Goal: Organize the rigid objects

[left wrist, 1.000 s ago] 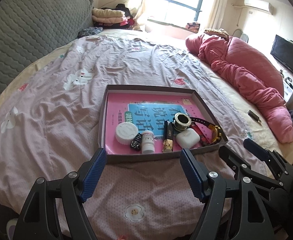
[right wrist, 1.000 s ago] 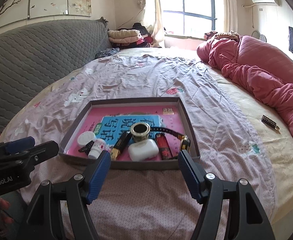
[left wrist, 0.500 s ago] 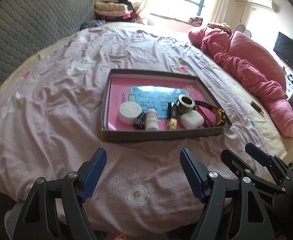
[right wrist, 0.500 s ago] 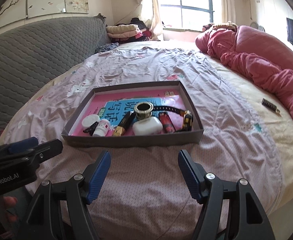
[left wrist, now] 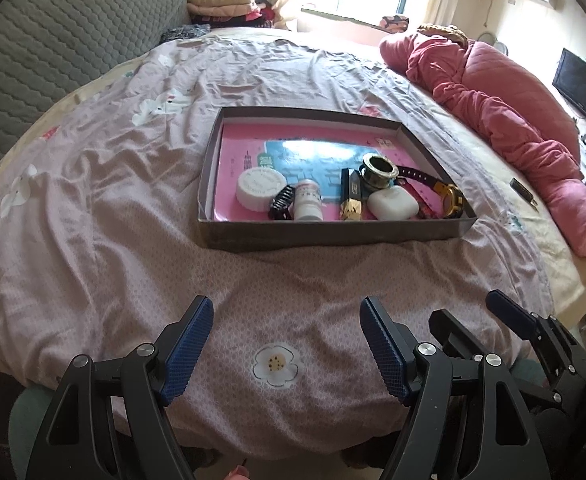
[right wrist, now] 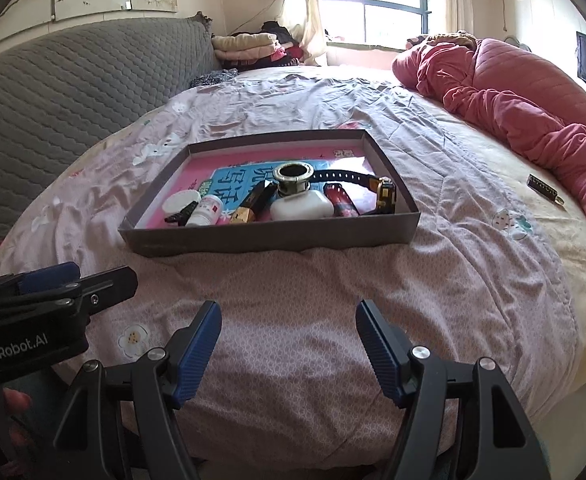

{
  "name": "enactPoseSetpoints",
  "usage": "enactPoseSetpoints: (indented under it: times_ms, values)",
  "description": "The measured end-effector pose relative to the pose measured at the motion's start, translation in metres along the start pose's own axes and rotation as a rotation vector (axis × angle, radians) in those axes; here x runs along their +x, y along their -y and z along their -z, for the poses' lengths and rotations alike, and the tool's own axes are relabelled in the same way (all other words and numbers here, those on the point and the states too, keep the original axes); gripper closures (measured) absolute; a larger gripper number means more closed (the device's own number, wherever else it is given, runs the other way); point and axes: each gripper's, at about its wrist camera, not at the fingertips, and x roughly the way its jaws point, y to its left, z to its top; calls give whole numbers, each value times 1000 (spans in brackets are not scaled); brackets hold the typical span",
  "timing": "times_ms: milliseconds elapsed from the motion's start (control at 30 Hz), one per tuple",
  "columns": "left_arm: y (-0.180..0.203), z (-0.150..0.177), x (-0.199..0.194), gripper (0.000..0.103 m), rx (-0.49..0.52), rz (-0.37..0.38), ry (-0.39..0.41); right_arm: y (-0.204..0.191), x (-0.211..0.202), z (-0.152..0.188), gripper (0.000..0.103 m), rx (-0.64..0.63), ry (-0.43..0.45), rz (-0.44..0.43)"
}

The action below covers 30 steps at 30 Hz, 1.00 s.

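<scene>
Across the bed's lilac quilt (left wrist: 93,208) sits a shallow tray (left wrist: 333,236) of small hard items (white case (left wrist: 393,204) looks smooth, best pinched across its flat sides), both grippers' fingers (left wrist: 191,344) spread wide, empty.

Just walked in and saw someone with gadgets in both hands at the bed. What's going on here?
A person holds a two-finger gripper in each hand over a bed with a pinkish-purple quilt. Both the left gripper and the right gripper are open and empty, short of a shallow grey cardboard box. Inside it lie small items: a round white lid, a small white pill bottle, a white earbud case, a brass metal ring and a yellow-and-black wristwatch. Nothing is being handled yet.
</scene>
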Motion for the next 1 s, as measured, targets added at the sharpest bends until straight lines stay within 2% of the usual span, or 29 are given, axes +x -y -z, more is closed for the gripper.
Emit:
enactPoseSetpoints:
  times_ms: [333, 533, 733, 1000]
  values:
    - [1, 9, 14, 26, -5, -9, -30, 6, 8, 7, 34, 18, -6, -10]
    - [-1, 12, 20, 26, -8, -40, -34, 10, 11, 9, 34, 27, -7, 18]
    - [-3, 14, 23, 26, -8, -38, -35, 20, 15, 9, 34, 61, -20, 36]
    - [-9, 19, 34, 26, -24, -53, -69, 10, 18, 9, 34, 7, -28, 32]
